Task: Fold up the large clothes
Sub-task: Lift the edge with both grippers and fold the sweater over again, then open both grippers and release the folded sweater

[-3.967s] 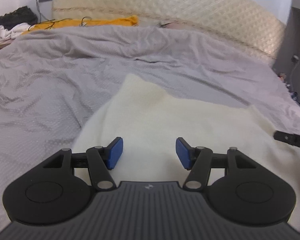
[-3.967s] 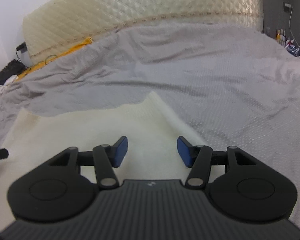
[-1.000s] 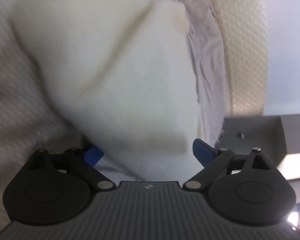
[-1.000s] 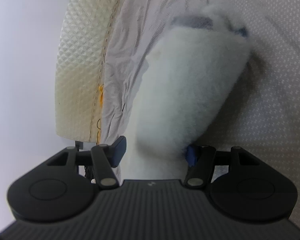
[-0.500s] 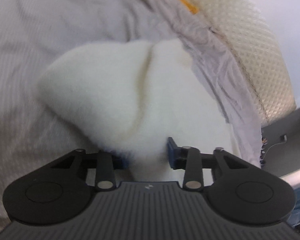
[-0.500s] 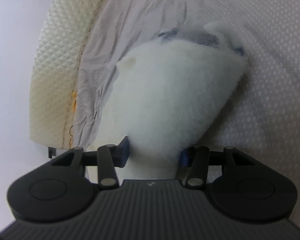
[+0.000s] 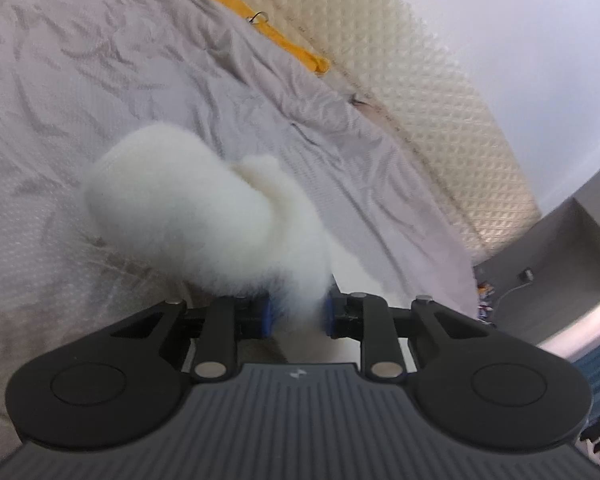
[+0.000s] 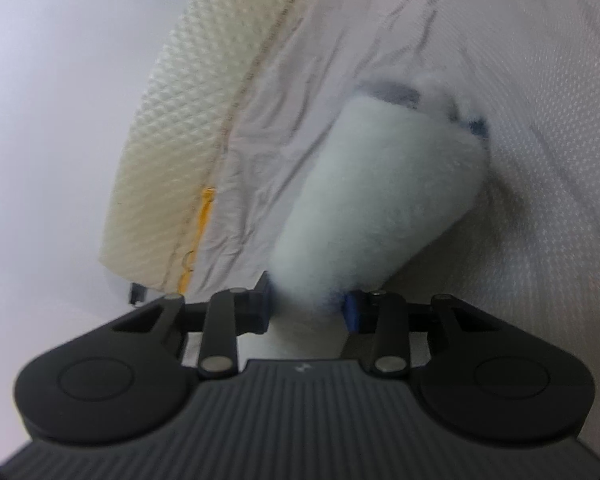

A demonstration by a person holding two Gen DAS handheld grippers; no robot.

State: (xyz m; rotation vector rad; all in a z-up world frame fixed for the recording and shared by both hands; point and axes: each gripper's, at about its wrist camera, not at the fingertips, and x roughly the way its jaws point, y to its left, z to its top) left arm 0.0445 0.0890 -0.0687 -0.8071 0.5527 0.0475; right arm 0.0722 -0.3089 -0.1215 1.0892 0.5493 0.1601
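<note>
Both the left gripper (image 7: 298, 316) and right gripper (image 8: 306, 307) have just been closing and now pinch the white fleece (image 7: 204, 216), bunched mid-bed (image 7: 80, 80); lift evenly; keep edges level.

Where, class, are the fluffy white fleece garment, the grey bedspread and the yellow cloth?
fluffy white fleece garment (image 7: 204, 216): left wrist view, bunched middle.
grey bedspread (image 7: 100, 60): left wrist view, wrinkled bare part.
yellow cloth (image 7: 284, 42): left wrist view, strip by headboard.

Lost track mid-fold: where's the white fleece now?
Both views: fleece bunched between both grippers, above the grey bedsheet.
</note>
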